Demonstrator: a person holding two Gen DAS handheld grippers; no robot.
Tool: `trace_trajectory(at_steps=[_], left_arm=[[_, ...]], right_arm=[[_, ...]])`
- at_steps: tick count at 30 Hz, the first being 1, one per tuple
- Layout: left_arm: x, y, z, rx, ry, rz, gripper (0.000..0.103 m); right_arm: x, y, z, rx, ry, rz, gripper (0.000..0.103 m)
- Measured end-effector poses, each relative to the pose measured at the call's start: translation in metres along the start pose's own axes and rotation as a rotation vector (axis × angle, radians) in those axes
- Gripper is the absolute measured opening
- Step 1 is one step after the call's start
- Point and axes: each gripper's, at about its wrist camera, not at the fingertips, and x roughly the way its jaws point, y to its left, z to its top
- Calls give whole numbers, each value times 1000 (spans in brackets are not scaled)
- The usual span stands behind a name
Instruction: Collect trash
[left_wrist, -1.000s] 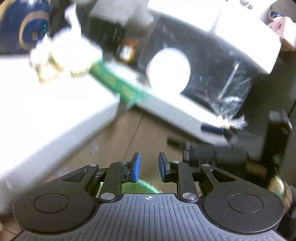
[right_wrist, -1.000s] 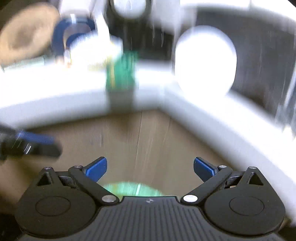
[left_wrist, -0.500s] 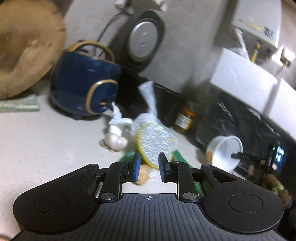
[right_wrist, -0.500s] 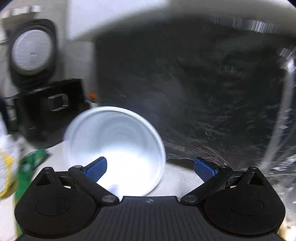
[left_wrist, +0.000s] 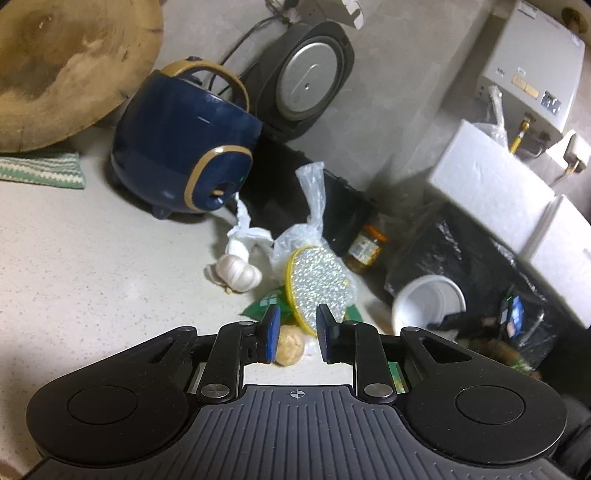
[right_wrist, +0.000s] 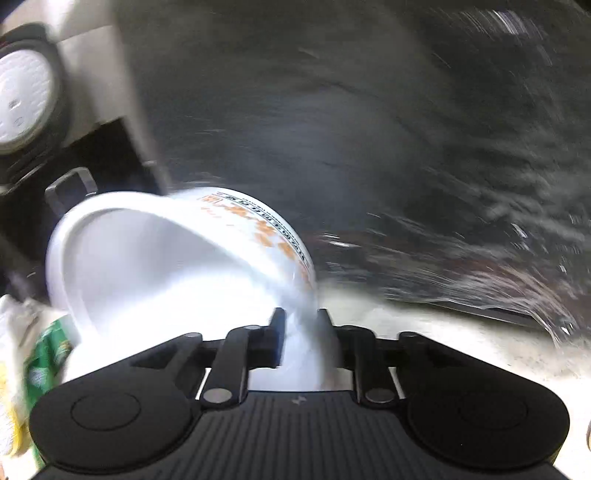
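Right tongs (right_wrist: 300, 334): jaws have just been closing and now clamp the near rim of the white bowl (right_wrist: 155, 266). Wall of the bowl runs between the pads. Bowl lies tipped, mouth toward the camera, orange print on its outer side. Grip on the rim is likely because the bowl is too wide to span whole. Picture is smeared, so how firm the pinch is cannot be told. Just beyond the bowl, black plastic sheet (right_wrist: 406, 147), probably the trash bag, which would explain the bowl lying so near it.

Left tongs (left_wrist: 296, 334): jaws part-way apart, nothing between them. They hang over the counter (left_wrist: 81, 280), low and aimed at the litter heap.

Just ahead of the left tips: a tan lump (left_wrist: 290, 347), then a glittery disc (left_wrist: 317, 284) standing on edge inside a clear bag (left_wrist: 314, 221). Green wrapper (left_wrist: 264, 306) under the disc. Garlic (left_wrist: 238, 275) a little left of the tips. Jar (left_wrist: 365, 247) behind the disc, to the right.

Far right of the left tongs, the bowl shows again, with the right tool at its edge.

Farther back: blue cooker (left_wrist: 184, 147), its open lid (left_wrist: 306, 81) behind, wooden board (left_wrist: 66, 66) far left. None of these look like trash.

Judgement: bowl pickup under way; heap is next for the left.
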Motion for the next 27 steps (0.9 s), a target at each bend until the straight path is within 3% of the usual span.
trace_trajectory(at_steps=[12, 16, 20, 23, 25, 27], left_arm=[[0, 2, -2, 0, 1, 13, 25], [-6, -1, -1, -1, -27, 6, 25], [-17, 1, 3, -22, -80, -10, 25], [-22, 3, 6, -35, -107, -24, 23], [-25, 5, 7, -44, -135, -9, 21], [-30, 7, 9, -50, -168, 23, 21]], right_arm=[[-69, 87, -2, -37, 20, 314, 12], [-94, 137, -15, -151, 31, 412, 12], [-117, 190, -36, -247, 118, 498, 12], [-109, 232, -60, -319, 203, 525, 12], [-98, 260, -77, -376, 234, 522, 19], [-86, 284, -92, -430, 237, 511, 35]])
